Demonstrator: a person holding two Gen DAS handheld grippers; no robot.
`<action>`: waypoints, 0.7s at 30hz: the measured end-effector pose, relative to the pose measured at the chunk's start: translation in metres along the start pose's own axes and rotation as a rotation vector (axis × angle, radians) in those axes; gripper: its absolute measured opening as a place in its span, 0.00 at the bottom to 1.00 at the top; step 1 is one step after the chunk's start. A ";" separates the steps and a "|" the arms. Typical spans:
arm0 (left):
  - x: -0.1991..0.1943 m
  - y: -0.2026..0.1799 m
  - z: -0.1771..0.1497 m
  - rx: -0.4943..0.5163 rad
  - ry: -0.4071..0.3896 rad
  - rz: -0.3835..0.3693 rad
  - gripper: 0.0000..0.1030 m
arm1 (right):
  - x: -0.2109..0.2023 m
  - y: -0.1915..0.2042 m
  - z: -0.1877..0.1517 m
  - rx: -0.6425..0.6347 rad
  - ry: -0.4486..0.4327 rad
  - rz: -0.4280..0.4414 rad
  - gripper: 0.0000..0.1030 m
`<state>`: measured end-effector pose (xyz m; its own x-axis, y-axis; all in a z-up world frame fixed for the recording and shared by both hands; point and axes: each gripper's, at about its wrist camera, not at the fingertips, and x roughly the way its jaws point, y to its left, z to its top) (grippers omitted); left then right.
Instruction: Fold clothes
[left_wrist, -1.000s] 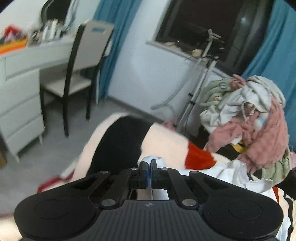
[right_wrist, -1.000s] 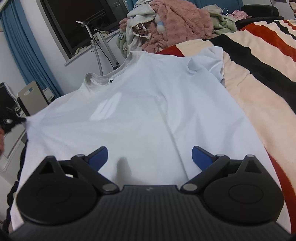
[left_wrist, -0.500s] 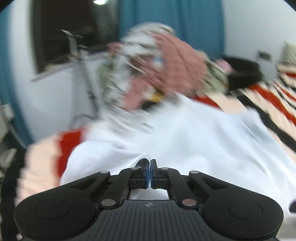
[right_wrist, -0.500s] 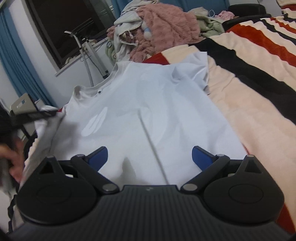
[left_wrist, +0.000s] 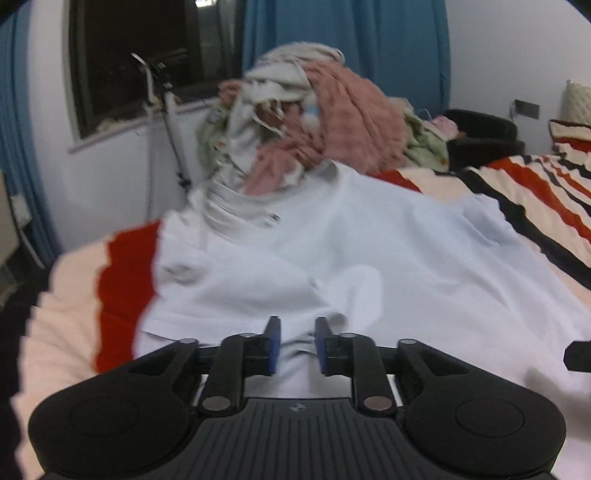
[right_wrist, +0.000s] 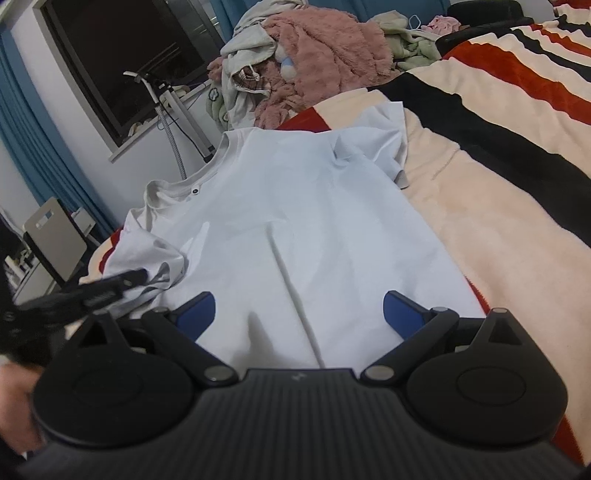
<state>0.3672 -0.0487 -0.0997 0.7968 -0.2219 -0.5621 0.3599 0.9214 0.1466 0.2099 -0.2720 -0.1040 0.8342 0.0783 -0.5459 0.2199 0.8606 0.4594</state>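
Observation:
A white T-shirt (right_wrist: 295, 206) lies spread on the striped bed blanket (right_wrist: 498, 184), collar away from me. Its left sleeve (right_wrist: 147, 254) lies bunched and folded in over the body. My left gripper (left_wrist: 297, 328) hovers low over that folded part of the shirt (left_wrist: 369, 266). Its jaws are opening, with white cloth showing in the gap but the pads not pressing on it. The right wrist view catches this gripper (right_wrist: 110, 284) at the shirt's left edge. Over the shirt's hem, my right gripper (right_wrist: 299, 306) stands wide open with nothing gripped.
A heap of pink, cream and green clothes (right_wrist: 306, 55) sits beyond the collar. A metal stand (right_wrist: 170, 122) rises by the dark window. A chair (right_wrist: 55, 236) is off the bed's left side, and a black armchair (left_wrist: 484, 133) stands behind the heap.
My left gripper swung from the bed's left edge inward over the shirt, carrying the sleeve with it, then its jaws parted. The right gripper stayed put and open.

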 end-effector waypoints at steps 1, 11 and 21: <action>-0.003 0.005 0.003 0.007 -0.007 0.014 0.37 | 0.000 0.001 -0.001 -0.004 0.001 -0.001 0.96; 0.035 0.048 0.016 0.049 0.045 0.174 0.59 | 0.004 0.004 -0.006 -0.049 0.010 -0.026 0.96; 0.006 0.157 0.052 -0.389 0.006 0.090 0.03 | 0.015 0.015 -0.013 -0.111 0.020 -0.068 0.96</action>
<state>0.4540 0.0784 -0.0383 0.8134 -0.1338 -0.5661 0.0769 0.9894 -0.1234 0.2192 -0.2514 -0.1142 0.8086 0.0267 -0.5877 0.2176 0.9146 0.3409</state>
